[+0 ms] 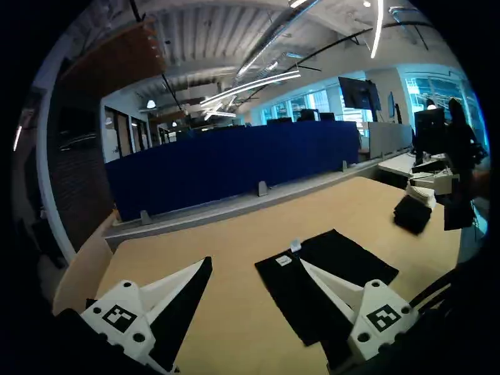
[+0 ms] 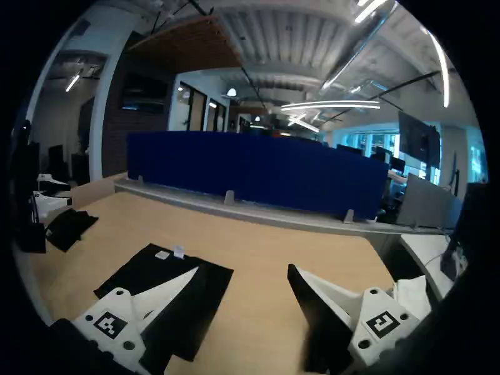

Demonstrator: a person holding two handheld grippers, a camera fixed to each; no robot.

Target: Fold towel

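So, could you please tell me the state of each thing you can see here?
Towel: spread flat on the table, not gripped.
Left gripper: open, holding nothing.
Right gripper: open, holding nothing.
Second black cloth: bunched up near the table's edge.

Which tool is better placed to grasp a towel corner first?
Left, narrowly: the left tool is open with a corner of the towel midway between its fingertips. The right tool spans mostly bare table.
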